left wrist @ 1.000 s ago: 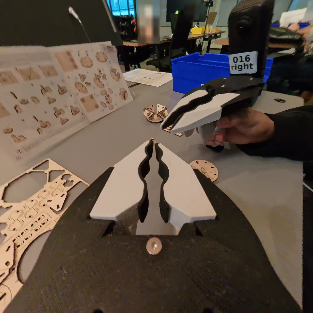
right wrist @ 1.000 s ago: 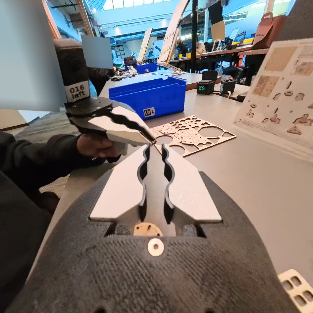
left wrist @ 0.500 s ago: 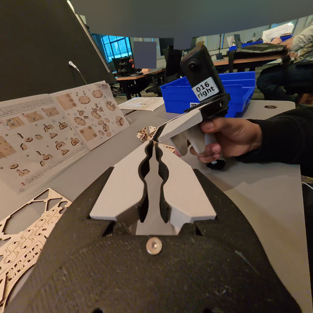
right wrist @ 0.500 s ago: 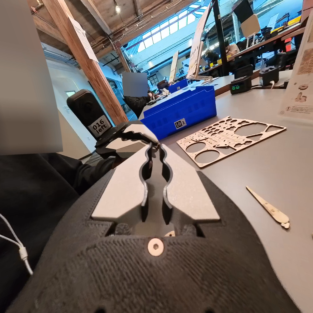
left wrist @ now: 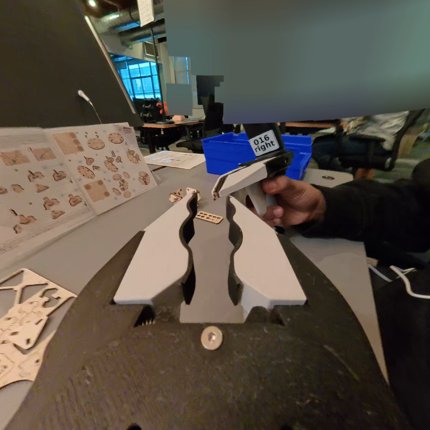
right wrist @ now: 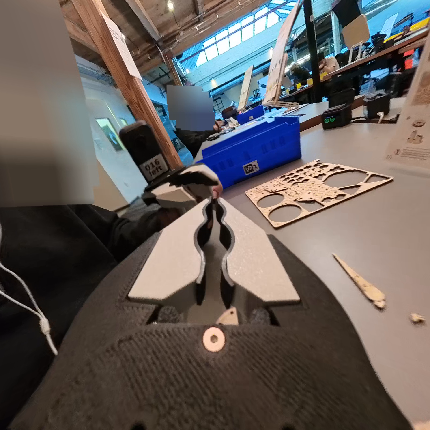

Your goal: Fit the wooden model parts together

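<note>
Left wrist view: left gripper (left wrist: 210,200) jaws released; right gripper (left wrist: 215,195) clenching wooden sliver.

A small brown bit (left wrist: 215,195) shows at the shut tips of the right gripper (left wrist: 216,194), too small to identify. The left gripper (right wrist: 215,186) is blurred in the right wrist view, its fingertips partly behind the right gripper's own. The wooden cut-out sheet (left wrist: 25,309) and the instruction booklet (left wrist: 58,181) left of it run off the left edge. A pale wooden piece (right wrist: 229,317) is mostly hidden under the right gripper's body.
</note>
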`<action>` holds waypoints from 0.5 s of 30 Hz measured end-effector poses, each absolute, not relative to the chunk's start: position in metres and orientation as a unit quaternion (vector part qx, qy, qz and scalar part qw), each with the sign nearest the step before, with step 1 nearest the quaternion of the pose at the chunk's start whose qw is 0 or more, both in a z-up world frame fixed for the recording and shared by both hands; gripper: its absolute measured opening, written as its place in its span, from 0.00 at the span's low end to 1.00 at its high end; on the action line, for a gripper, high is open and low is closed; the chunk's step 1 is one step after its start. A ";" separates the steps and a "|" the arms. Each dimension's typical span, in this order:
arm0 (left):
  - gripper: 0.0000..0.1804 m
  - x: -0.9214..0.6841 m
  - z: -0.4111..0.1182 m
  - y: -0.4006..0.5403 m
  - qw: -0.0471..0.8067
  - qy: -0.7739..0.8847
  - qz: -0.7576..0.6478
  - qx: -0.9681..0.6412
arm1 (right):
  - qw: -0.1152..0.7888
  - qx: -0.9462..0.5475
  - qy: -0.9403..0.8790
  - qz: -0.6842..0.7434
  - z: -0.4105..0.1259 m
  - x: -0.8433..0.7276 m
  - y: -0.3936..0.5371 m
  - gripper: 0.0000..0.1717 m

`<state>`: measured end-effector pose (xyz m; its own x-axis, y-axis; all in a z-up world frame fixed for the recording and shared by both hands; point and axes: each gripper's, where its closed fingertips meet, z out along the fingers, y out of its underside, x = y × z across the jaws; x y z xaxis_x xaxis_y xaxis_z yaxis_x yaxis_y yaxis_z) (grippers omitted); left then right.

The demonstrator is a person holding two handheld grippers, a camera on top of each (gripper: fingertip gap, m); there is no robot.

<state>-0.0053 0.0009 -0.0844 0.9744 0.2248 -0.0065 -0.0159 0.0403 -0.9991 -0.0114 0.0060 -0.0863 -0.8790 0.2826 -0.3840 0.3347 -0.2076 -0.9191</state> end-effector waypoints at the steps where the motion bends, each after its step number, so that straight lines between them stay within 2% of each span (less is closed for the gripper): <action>1: 0.12 -0.007 -0.085 0.000 0.721 -0.088 0.058 -0.685 | -0.007 0.238 0.642 -0.729 -0.087 -0.011 0.008 0.00; 5: 0.09 -0.002 -0.092 0.002 0.715 -0.105 -0.059 -0.688 | -0.161 0.161 0.721 -0.654 -0.097 -0.008 0.010 0.00; 7: 0.03 0.000 -0.098 0.003 0.704 -0.113 -0.099 -0.694 | -0.260 0.111 0.757 -0.590 -0.105 -0.008 0.009 0.00; 10: 0.02 0.001 -0.114 0.008 0.669 -0.136 -0.152 -0.714 | -0.396 0.042 0.764 -0.508 -0.109 -0.009 0.007 0.00; 15: 0.04 0.005 -0.119 0.012 0.653 -0.142 -0.192 -0.719 | -0.463 -0.010 0.756 -0.463 -0.111 -0.005 0.000 0.00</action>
